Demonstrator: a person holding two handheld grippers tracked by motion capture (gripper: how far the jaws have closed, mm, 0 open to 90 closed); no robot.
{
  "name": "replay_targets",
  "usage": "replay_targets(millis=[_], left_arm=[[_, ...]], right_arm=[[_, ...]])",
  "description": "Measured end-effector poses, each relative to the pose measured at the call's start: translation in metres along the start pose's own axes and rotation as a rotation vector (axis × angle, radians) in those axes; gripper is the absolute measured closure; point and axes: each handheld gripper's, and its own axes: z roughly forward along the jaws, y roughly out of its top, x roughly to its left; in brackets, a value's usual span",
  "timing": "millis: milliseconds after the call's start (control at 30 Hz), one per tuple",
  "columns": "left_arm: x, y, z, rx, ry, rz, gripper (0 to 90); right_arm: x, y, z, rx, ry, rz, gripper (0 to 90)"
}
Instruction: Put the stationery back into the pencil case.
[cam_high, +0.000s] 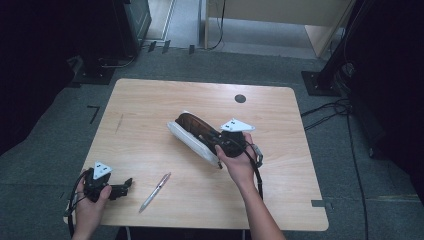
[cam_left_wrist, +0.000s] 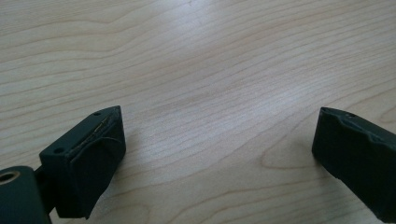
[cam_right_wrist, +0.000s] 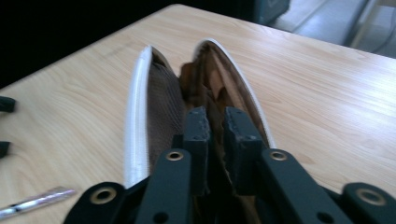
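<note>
Right gripper (cam_right_wrist: 215, 122) pinches a brown inner flap of the open white pencil case (cam_high: 192, 141). Left gripper (cam_left_wrist: 219, 144) rests spread on the table (cam_high: 150, 100), pen (cam_high: 155, 192) nearby

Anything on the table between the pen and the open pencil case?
Nothing visible. The pen lies on bare wood of the table, near the front edge, apart from the pencil case. The case lies open, with the right gripper clamped on its inner lining; the left gripper sits open beside the pen.
</note>
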Motion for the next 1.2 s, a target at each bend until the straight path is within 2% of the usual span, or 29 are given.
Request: replay_targets(millis=[133, 233, 367, 433, 500, 533, 567, 633, 667, 733, 767, 900, 933, 1000, 1033, 1067, 1133, 1167, 1200], left_arm=[[0.000, 0.000, 0.000, 0.000, 0.000, 0.001, 3.1], [0.000, 0.000, 0.000, 0.000, 0.000, 0.002, 3.1], [0.000, 0.000, 0.000, 0.000, 0.000, 0.001, 3.1], [0.000, 0.000, 0.000, -0.003, 0.002, -0.007, 3.1], [0.002, 0.000, -0.001, -0.002, -0.008, -0.019, 3.1], [0.002, 0.000, -0.001, -0.002, -0.008, -0.019, 3.1], [0.003, 0.001, -0.002, -0.003, -0.021, -0.033, 3.1], [0.003, 0.001, -0.003, -0.003, -0.023, -0.032, 3.2], [0.002, 0.002, -0.006, 0.000, -0.038, -0.028, 3.7], [0.000, 0.002, -0.009, -0.006, -0.038, -0.018, 12.2], [-0.005, 0.003, -0.014, -0.023, -0.025, -0.001, 14.8], [-0.007, 0.004, -0.024, -0.062, -0.182, -0.019, 14.9], [-0.009, 0.004, -0.025, -0.060, -0.193, -0.015, 16.4], [-0.014, 0.004, -0.027, -0.056, -0.217, -0.001, 25.0], [-0.014, 0.004, -0.027, -0.056, -0.217, -0.001, 25.7], [-0.022, 0.004, -0.026, -0.058, -0.255, 0.020, 28.7], [-0.025, 0.005, -0.026, -0.055, -0.271, 0.029, 35.0], [-0.032, 0.006, -0.025, -0.049, -0.316, 0.051, 39.1], [-0.032, 0.006, -0.025, -0.049, -0.316, 0.051, 42.7]], right_arm=[[0.001, 0.002, 0.000, -0.022, 0.010, 0.005, 80.7], [0.000, 0.003, -0.007, -0.050, 0.014, 0.011, 80.3], [0.004, 0.001, -0.022, -0.094, 0.039, 0.022, 77.7], [0.006, 0.000, -0.026, -0.103, 0.043, 0.016, 76.6], [0.009, -0.003, -0.042, -0.137, 0.047, 0.004, 72.1], [0.009, -0.003, -0.042, -0.137, 0.047, 0.004, 72.1], [0.010, -0.009, -0.053, -0.161, 0.040, 0.011, 68.2], [0.009, -0.016, -0.063, -0.175, 0.026, 0.028, 64.8], [0.008, -0.021, -0.068, -0.178, 0.022, 0.042, 62.5], [0.008, -0.026, -0.071, -0.180, 0.018, 0.054, 60.3], [0.008, -0.039, -0.077, -0.176, 0.000, 0.067, 58.6], [0.008, -0.063, -0.083, -0.170, -0.018, 0.091, 56.1], [0.008, -0.072, -0.084, -0.166, -0.023, 0.102, 55.9], [0.008, -0.085, -0.085, -0.157, -0.021, 0.129, 55.7], [0.008, -0.085, -0.085, -0.157, -0.021, 0.129, 55.7], [0.007, -0.096, -0.085, -0.151, -0.029, 0.145, 55.7], [0.007, -0.102, -0.085, -0.148, -0.033, 0.149, 55.7], [0.008, -0.110, -0.085, -0.140, -0.029, 0.168, 55.7], [0.007, -0.114, -0.085, -0.137, -0.031, 0.169, 55.7]])
